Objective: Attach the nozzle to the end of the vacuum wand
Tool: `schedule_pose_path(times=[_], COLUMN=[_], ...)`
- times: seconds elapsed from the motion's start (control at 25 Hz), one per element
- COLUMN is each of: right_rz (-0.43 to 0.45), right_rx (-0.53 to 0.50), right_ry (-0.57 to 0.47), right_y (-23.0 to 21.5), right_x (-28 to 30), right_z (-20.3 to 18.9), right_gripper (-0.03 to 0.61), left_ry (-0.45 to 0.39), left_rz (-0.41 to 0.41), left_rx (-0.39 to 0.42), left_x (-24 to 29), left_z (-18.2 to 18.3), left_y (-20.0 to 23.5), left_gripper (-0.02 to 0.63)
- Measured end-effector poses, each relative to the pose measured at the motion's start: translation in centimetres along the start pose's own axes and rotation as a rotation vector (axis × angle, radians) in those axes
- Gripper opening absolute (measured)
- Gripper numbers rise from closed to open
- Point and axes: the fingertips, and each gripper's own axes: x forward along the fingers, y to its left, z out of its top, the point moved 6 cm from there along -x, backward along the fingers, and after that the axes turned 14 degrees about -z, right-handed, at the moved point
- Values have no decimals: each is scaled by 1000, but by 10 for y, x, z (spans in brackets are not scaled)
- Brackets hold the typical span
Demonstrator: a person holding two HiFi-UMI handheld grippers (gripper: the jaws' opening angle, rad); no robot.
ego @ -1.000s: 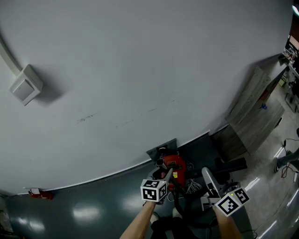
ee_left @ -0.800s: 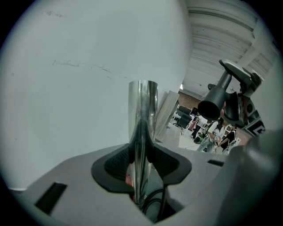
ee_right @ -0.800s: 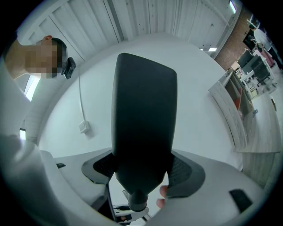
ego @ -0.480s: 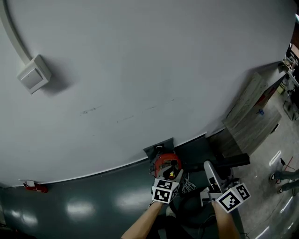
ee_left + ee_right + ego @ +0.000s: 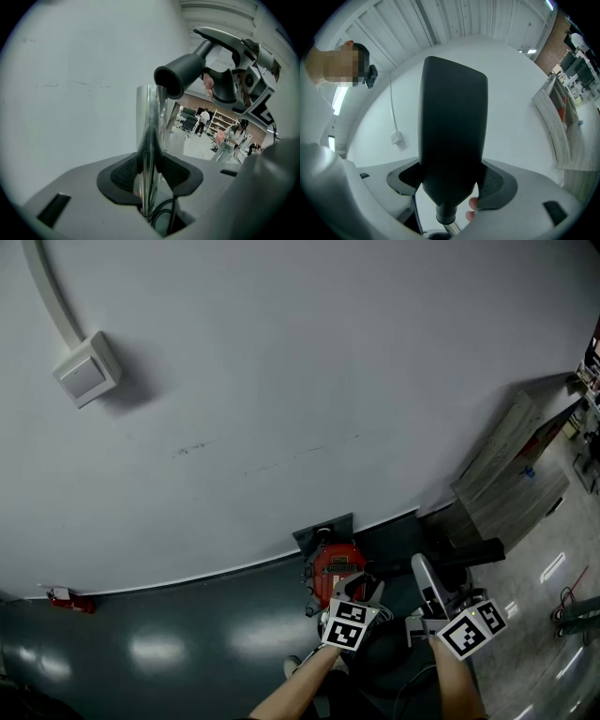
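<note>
Holds the wand (image 5: 151, 117) in the left gripper (image 5: 150, 172), pads pinched on it. Grips the nozzle (image 5: 452, 122) in the right gripper (image 5: 452, 180), socket (image 5: 168, 83) just beside the wand's free end (not yet on, apparently), tilted off its axis.

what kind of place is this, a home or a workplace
Most likely a workplace, perhaps a lab or workshop: office chairs and shelving in the background, a glossy hard floor, and a surface-mounted wall box.
</note>
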Motion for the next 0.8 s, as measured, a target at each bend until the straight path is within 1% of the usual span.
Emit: schedule_pose_path(times=[0.2,0.52,0.64,0.8], right_rz=[13,19,37,72], right_rx=[-39,-151,-190,-270], right_ry=[21,78,108,149], right_y=[2,10,15,26], right_x=[-2,-2,1,6], right_z=[1,7,9,11], right_gripper=[330,330,330,330], left_ry=[4,24,35,50], left_rz=[-1,-2,4,10], left_rx=[19,40,50,67], left_x=[3,7,8,8], left_z=[1,1,1,0], left_y=[-12,-27,-31,-35], left_gripper=[150,150,150,150])
